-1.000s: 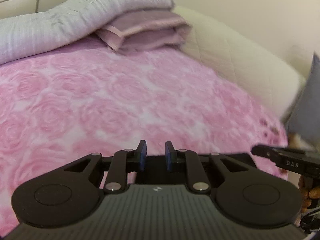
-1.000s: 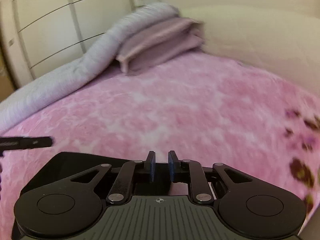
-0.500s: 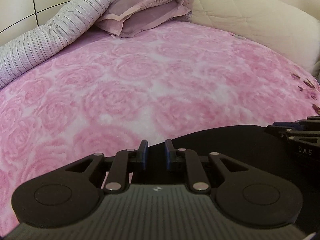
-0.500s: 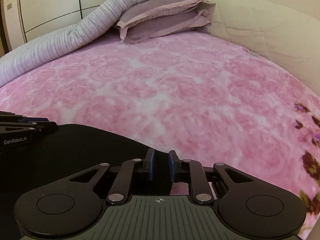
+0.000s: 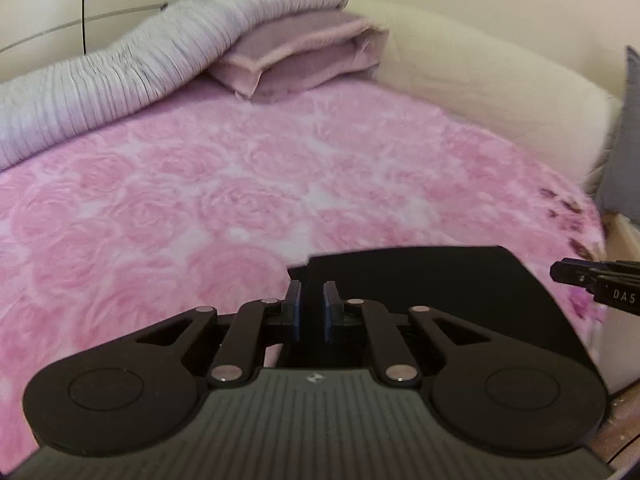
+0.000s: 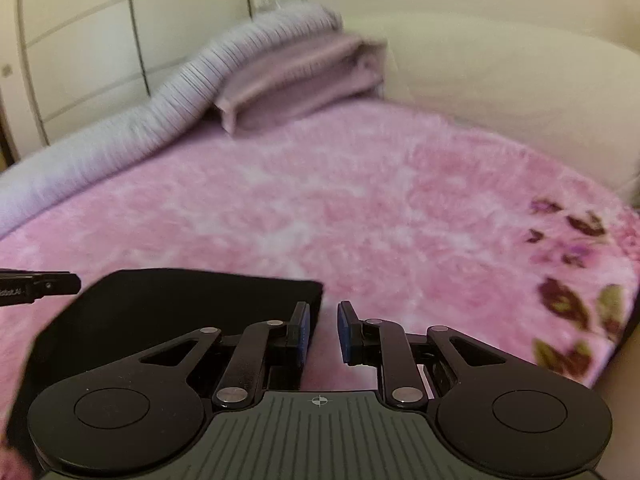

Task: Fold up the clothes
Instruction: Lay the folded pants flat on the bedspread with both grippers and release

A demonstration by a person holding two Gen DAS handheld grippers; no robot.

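Note:
A black garment lies folded flat with squared corners on the pink rose bedspread. My left gripper hovers over the garment's near left corner, its jaws closing to a narrow gap. The gap looks black, and I cannot tell whether cloth is inside it. In the right wrist view the same garment lies at lower left. My right gripper stands open at its right edge, with pink bedspread showing between the fingers. Each gripper's tip shows in the other's view, the right gripper and the left gripper, both just off the cloth.
A grey ribbed quilt and mauve pillows are piled at the far side of the bed. A cream padded headboard runs along the right. Wardrobe doors stand behind. The bed's edge and floor are at right.
The black garment, wide with a rounded far edge half a second ago, now lies as a smaller squared fold. The left jaws have narrowed. Both views have swung and drawn back.

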